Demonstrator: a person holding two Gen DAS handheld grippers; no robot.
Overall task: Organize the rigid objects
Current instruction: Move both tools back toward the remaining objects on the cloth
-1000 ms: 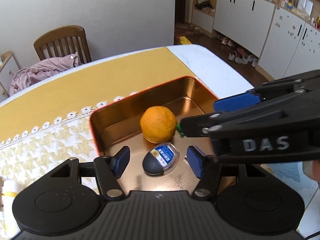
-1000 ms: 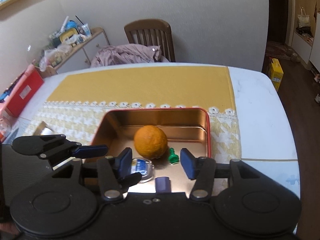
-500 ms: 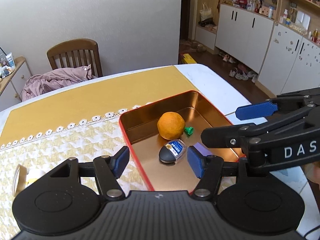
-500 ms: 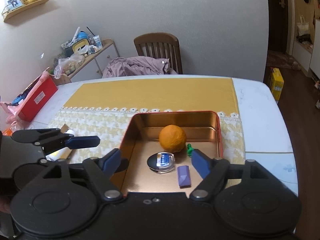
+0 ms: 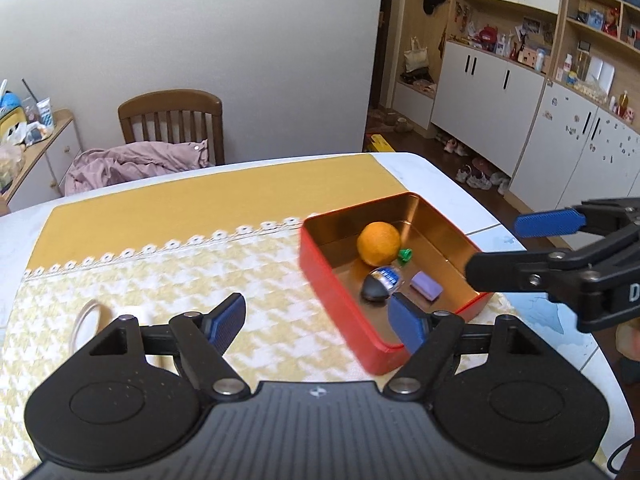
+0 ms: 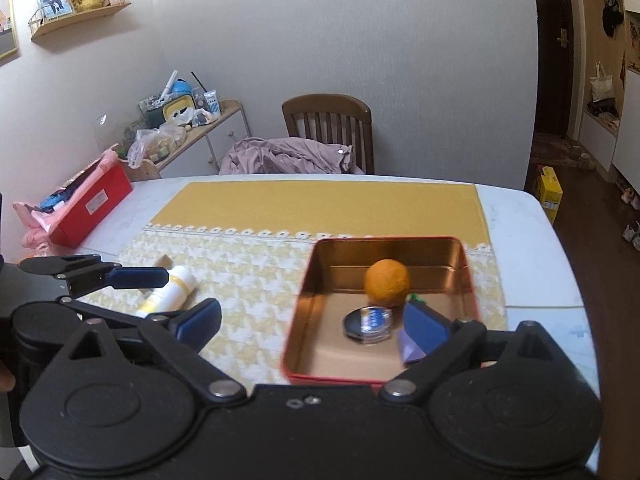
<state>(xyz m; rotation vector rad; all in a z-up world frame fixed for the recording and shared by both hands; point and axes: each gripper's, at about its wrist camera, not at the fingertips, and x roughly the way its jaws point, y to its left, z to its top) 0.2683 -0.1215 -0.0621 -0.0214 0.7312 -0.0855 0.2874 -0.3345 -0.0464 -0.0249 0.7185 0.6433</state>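
- A white tube (image 6: pixel 170 290) with a yellow band is seen lying on its side on the patterned cloth (image 6: pixel 248 276), well to the left of the tin; one such tube is counted.
- The left gripper (image 5: pixel 318 320) is held over the cloth, left of and nearer than the tin; its jaws have just been opening and stand fairly wide, with nothing gripped between them.
- One red tin (image 6: pixel 460 248) with a copper-coloured inside is set open on the cloth's right part, its lid not seen.
- Inside the tin, one round disc (image 6: pixel 368 320) with a black rim and a blue-and-white label is laid near the middle of the floor.
- One orange (image 6: pixel 387 283), round and matt, is placed just behind the disc, toward the tin's far wall.
- One small green piece (image 5: pixel 405 256) is found just right of the orange; its shape cannot be told.
- One purple block (image 5: pixel 426 286), flat and rectangular, is laid right of the disc, near the tin's front wall.
- The right gripper (image 6: pixel 312 320) is held before the tin's near wall; its jaws have just been opening and stand very wide, empty.
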